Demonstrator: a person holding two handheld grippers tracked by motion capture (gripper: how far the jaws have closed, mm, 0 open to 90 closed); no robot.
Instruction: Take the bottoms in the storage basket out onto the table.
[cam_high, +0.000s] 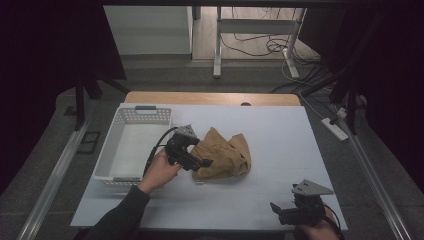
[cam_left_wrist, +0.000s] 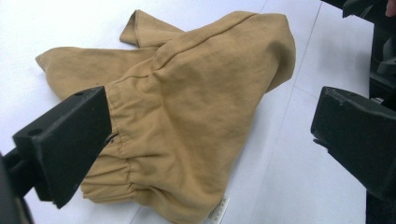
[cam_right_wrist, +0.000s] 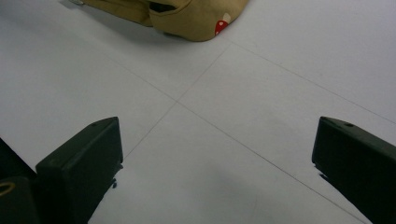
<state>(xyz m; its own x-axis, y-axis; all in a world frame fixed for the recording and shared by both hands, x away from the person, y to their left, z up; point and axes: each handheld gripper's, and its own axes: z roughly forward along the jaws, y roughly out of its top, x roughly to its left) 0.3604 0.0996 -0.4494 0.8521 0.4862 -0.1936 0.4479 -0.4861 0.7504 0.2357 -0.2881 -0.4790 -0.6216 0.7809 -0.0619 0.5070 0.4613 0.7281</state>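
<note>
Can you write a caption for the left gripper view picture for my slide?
Open left hand-held gripper reaching over a crumpled tan garment on the white table.

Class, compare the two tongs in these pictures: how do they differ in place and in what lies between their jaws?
The left tongs are at the tan cloth, by the white basket; the right tongs sit apart at the table's near right corner. The cloth's gathered edge lies between the left jaws; bare table lies between the right jaws. Both are black, open and hand-held.
</note>
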